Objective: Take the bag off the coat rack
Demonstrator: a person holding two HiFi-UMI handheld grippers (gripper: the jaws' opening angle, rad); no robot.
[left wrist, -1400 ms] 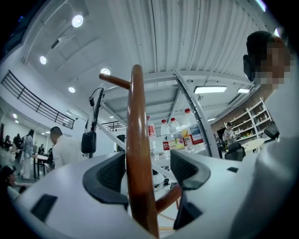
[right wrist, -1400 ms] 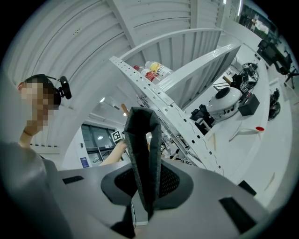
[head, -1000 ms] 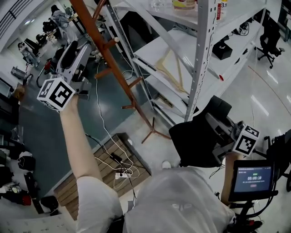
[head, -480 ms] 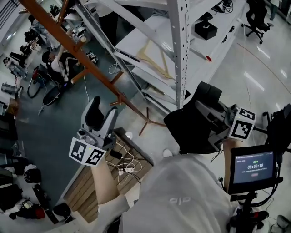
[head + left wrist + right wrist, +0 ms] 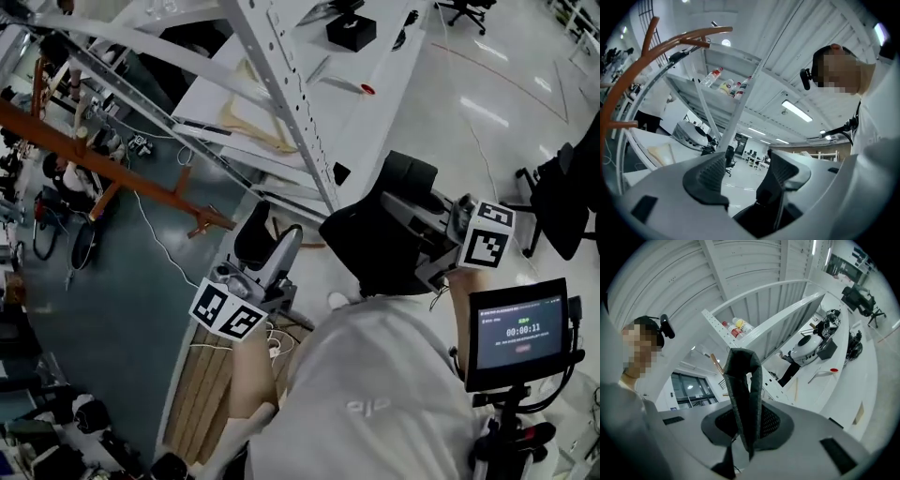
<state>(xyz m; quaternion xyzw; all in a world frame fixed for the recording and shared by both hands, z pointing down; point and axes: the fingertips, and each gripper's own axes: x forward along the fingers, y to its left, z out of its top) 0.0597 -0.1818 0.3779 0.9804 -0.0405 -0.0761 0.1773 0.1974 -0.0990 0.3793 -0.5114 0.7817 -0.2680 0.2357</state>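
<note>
The black bag hangs off the rack, close to my chest, with my right gripper behind it. In the right gripper view its grey-black strap stands up as a loop, and the right gripper is shut on it. The orange-brown coat rack slants across the left of the head view; its curved pole also shows in the left gripper view. My left gripper is low beside my body, away from the rack. Its jaws are open with nothing between them.
White metal shelving stands behind the rack, with bottles on an upper shelf. A small screen on a stand is at my right. Cables and a power strip lie on a wooden platform. An office chair is at far right.
My left gripper has come down from the rack's pegs to beside my body and rolled. The view has swung away from the rack. The bag stays in the right gripper, slightly shifted.
</note>
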